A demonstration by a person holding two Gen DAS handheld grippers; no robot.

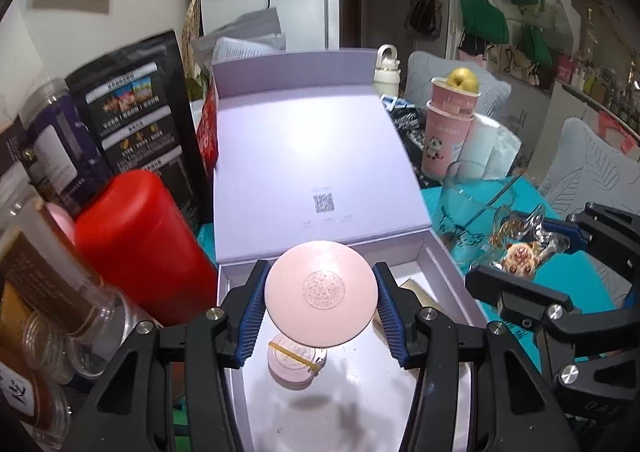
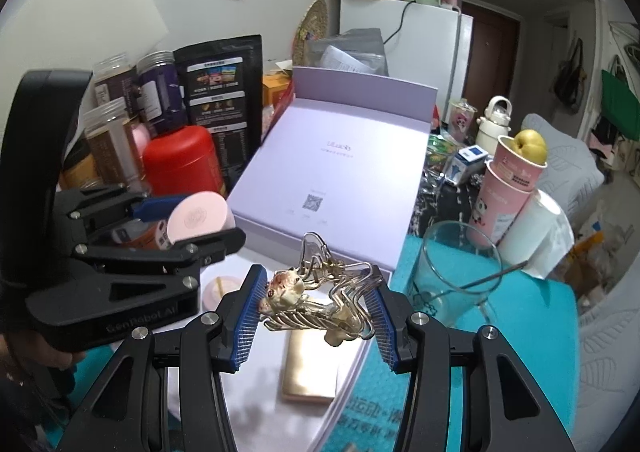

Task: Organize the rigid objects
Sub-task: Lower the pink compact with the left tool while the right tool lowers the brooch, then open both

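My left gripper (image 1: 321,300) is shut on a round pink compact (image 1: 321,294), held above the open lilac box (image 1: 444,264). The same left gripper (image 2: 192,222) with the pink compact (image 2: 198,216) shows at the left of the right wrist view. My right gripper (image 2: 316,304) is shut on a clear, gold-trimmed hair claw clip (image 2: 316,300), over the box's right side; in the left wrist view the right gripper (image 1: 532,248) and hair claw clip (image 1: 520,248) appear at the right. Inside the box lie a small pink jar with a yellow band (image 1: 296,366) and a flat gold case (image 2: 310,368).
The box lid (image 1: 312,156) leans open behind. A red canister (image 1: 140,244), clear jars (image 1: 52,280) and a black pouch (image 1: 136,112) crowd the left. A glass with a stirrer (image 2: 448,276), stacked pink cups topped by a pear (image 2: 508,188) and a paper roll (image 2: 536,236) stand at the right on the teal cloth (image 2: 528,332).
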